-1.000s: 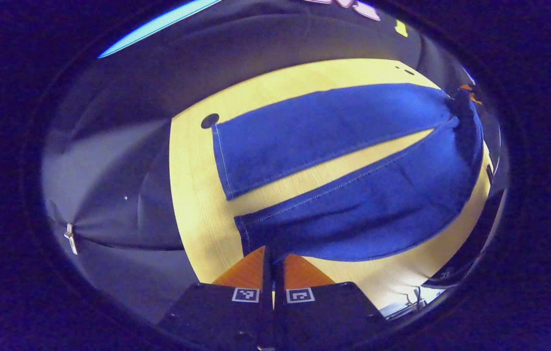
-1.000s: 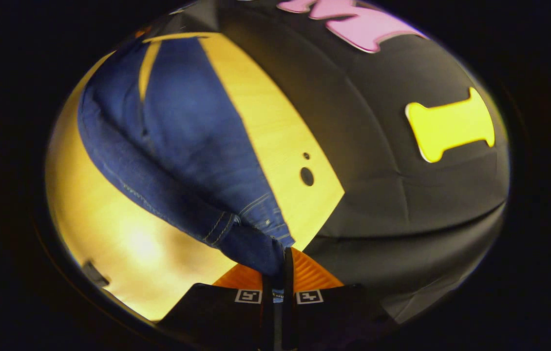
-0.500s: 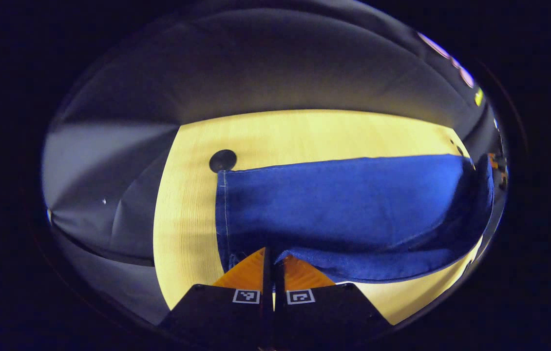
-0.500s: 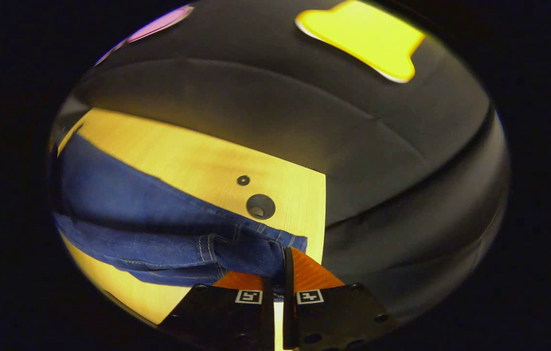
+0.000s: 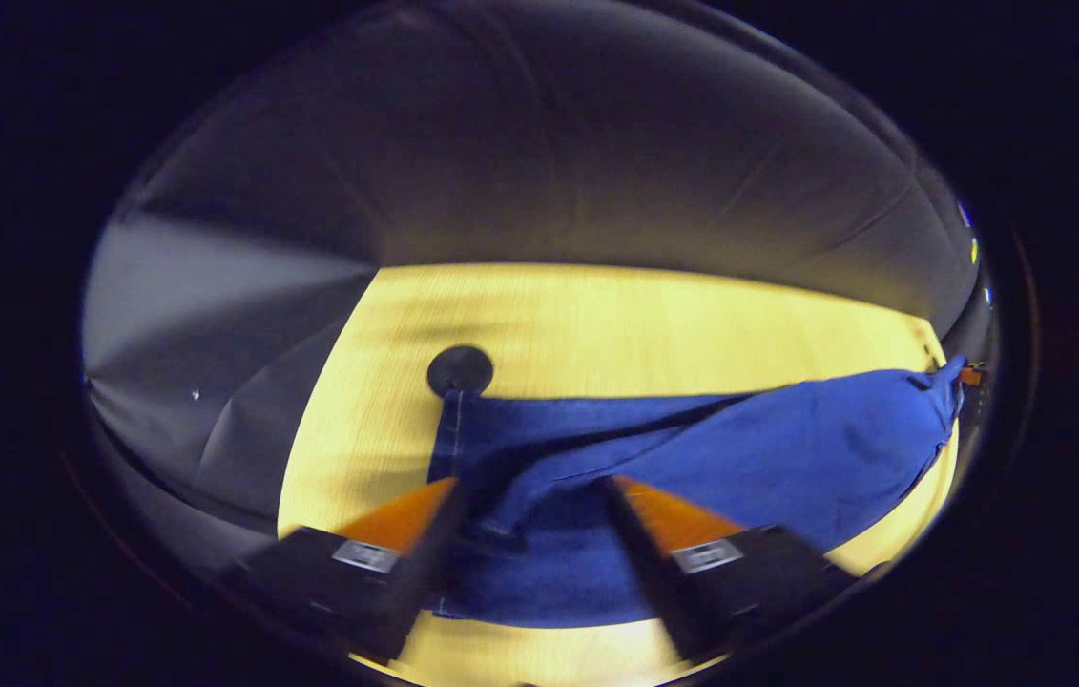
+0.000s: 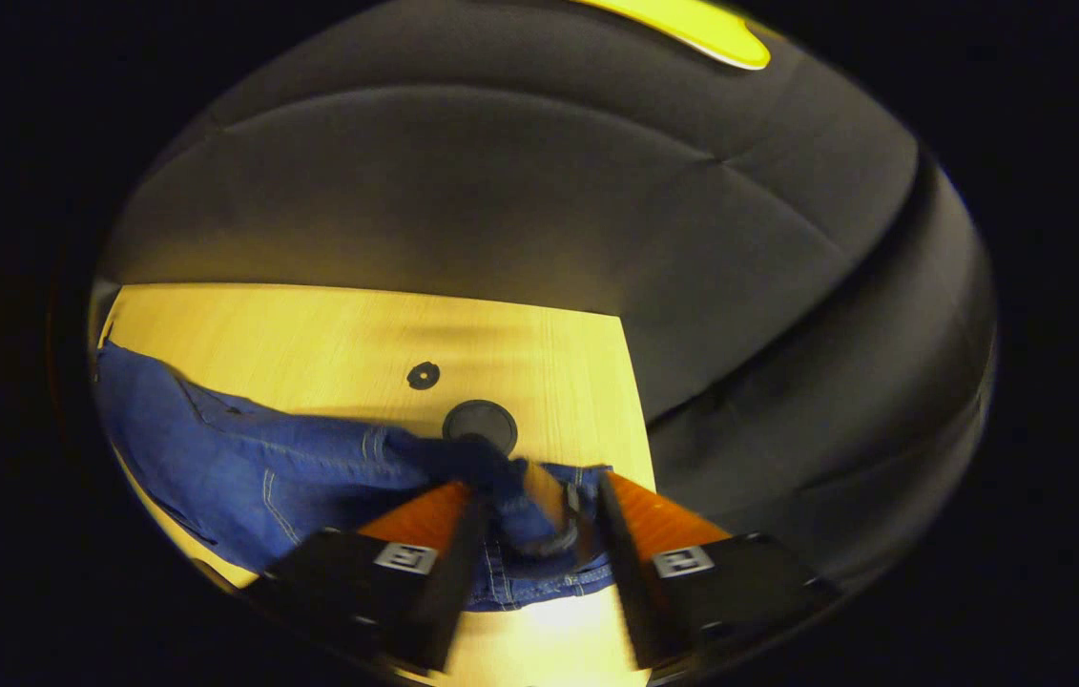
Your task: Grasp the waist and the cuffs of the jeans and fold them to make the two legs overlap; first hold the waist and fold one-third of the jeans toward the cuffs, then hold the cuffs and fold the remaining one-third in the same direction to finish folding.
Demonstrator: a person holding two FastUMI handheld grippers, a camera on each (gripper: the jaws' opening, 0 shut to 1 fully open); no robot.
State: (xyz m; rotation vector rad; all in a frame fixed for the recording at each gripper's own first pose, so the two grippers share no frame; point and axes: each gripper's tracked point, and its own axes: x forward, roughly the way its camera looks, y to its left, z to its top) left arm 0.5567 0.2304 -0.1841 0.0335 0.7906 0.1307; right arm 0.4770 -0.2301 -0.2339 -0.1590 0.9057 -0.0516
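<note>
Holding both tongs spread apart, I grip nothing at present. My left gripper stands released over the cuff end of the jeans, its fingers either side of the denim without pressing it. My right gripper is likewise released at the waist end, the waistband bunched between its fingers but not pinched.

Beyond the tongs, the jeans lie on the yellow wooden table, one leg laid over the other; the overlap looks loose, with a raised ridge along the upper leg. A round black grommet sits just beside the cuff hem, and another by the waist.

Judgement: denim is fairly heavy, soft yet thick, not slippery, not fragile. It will drape and sag between two holds. The waistband, being doubled and stitched, is the firmest place to take hold for the first third-fold; the hemmed cuffs serve next. Both layers must be pinched together, or the lower one may stay behind.
</note>
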